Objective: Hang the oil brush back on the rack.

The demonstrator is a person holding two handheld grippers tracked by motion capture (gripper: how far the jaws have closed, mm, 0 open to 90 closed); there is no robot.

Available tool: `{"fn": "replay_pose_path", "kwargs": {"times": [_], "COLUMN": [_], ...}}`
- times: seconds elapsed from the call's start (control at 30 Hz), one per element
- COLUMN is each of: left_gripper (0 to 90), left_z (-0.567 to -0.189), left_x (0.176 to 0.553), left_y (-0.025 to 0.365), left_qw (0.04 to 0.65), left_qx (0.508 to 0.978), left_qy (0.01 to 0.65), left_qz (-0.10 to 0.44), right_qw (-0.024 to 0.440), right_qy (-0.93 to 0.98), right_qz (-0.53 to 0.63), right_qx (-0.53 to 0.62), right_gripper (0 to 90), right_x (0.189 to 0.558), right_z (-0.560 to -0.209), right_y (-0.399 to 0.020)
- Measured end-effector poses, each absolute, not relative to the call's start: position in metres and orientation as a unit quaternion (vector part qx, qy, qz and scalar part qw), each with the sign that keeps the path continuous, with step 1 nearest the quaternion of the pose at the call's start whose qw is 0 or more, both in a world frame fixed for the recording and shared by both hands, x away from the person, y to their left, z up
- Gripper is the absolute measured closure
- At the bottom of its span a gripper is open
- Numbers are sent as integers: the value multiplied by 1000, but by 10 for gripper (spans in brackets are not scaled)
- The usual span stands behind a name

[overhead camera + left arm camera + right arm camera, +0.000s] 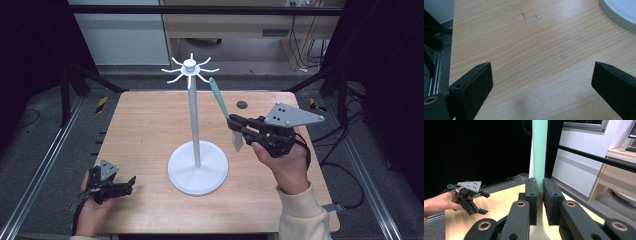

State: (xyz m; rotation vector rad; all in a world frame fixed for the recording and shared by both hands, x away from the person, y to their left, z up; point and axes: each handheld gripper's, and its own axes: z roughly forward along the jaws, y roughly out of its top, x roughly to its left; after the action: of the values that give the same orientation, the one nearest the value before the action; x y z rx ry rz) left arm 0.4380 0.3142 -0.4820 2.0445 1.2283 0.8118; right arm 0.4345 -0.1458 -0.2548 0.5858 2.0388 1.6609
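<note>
A white stand (194, 120) rises from a round base (198, 172) at the table's middle, with several curved hooks (190, 67) around its top. My right gripper (234, 123) is shut on a spatula with a teal handle (218, 97); the handle points up toward the hooks and a pale blade hangs below the jaws. In the right gripper view the handle (539, 152) stands upright, pinched between the pads (540, 190). My left gripper (131, 184) rests low at the table's front left, open with nothing between its fingers (541, 75). It is also seen from the right gripper view (485, 203).
The wooden table (150, 125) has a small black disc (242, 104) near its far right. The stand's base edge (621, 12) lies beyond the left gripper. Black frame legs and metal rails flank the table; a wooden desk stands behind.
</note>
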Motion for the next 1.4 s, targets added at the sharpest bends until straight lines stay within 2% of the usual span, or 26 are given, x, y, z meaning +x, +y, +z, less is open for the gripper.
{"fn": "replay_pose_path", "kwargs": {"times": [1.4], "left_gripper": [32], "left_z": [-483], "left_x": [440], "left_y": [314], "left_qw": [303], "left_qx": [775], "left_qy": [465], "left_qz": [303], "right_qw": [231], "right_qy": [736], "right_qz": [596], "right_qx": [224], "right_gripper": [823], "right_x": [455], "right_z": [-267], "right_y": [-109]}}
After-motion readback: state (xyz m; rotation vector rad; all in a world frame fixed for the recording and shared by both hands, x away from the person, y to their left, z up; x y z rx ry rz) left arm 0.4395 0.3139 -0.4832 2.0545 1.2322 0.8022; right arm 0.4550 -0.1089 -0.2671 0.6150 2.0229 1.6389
